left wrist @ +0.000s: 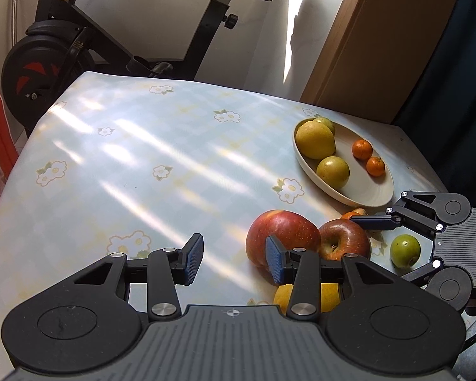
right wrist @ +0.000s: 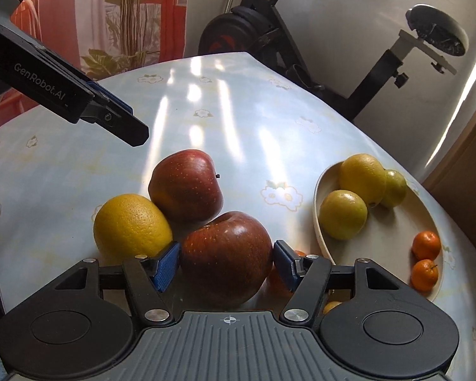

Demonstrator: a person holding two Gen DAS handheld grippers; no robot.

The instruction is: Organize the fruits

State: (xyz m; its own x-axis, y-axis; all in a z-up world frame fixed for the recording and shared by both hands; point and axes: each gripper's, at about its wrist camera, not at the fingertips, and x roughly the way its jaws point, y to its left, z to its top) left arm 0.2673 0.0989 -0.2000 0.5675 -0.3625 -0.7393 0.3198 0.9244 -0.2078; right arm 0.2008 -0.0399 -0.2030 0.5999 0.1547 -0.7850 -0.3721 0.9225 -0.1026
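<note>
My right gripper [right wrist: 227, 263] stands open around the near red apple [right wrist: 227, 257], with its blue pads close beside the apple's sides. A second red apple [right wrist: 185, 185] and a yellow orange [right wrist: 131, 225] lie just behind it, touching. My left gripper [left wrist: 234, 262] is open over bare tablecloth, with the far apple [left wrist: 282, 231] just right of its right finger. The cream oval plate [right wrist: 317, 222] holds a large yellow citrus [right wrist: 363, 174], two greenish fruits and two mandarins [right wrist: 426, 244]. A green fruit [left wrist: 404, 250] lies on the table by the right gripper's linkage.
A small mandarin [right wrist: 277, 281] sits partly hidden under the right gripper. An exercise bike [left wrist: 63, 60] stands behind the flowered table [left wrist: 142, 158]. A wooden cabinet [left wrist: 380, 47] is at the back right, and the table's right edge runs close to the plate.
</note>
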